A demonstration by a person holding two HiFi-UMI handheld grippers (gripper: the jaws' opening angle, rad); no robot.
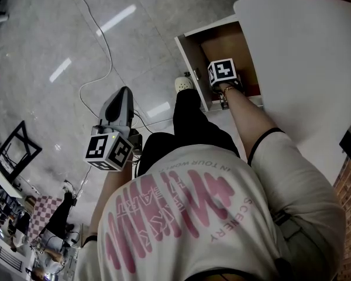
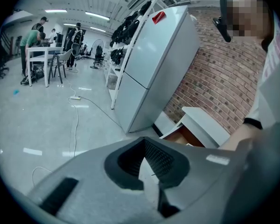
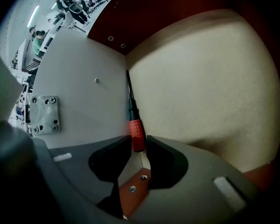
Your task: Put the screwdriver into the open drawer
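The open drawer (image 1: 193,69) sticks out of a white cabinet, its inside brown. My right gripper (image 3: 139,141) points steeply down into it; in the head view only its marker cube (image 1: 223,71) and my forearm show. The screwdriver (image 3: 136,133), red handle and black shaft, lies along the corner where the drawer's pale floor (image 3: 200,87) meets its white side wall. Its handle end sits between the parted jaw tips, which stand open around it. My left gripper (image 1: 124,92) hangs over the floor away from the drawer, shut and empty (image 2: 143,141).
The white cabinet top (image 1: 304,57) lies right of the drawer. My leg and shoe (image 1: 183,84) stand beside the drawer's side. A cable (image 1: 99,40) runs across the floor. A fridge (image 2: 154,64), a brick wall (image 2: 214,78) and people at a table (image 2: 37,50) are farther off.
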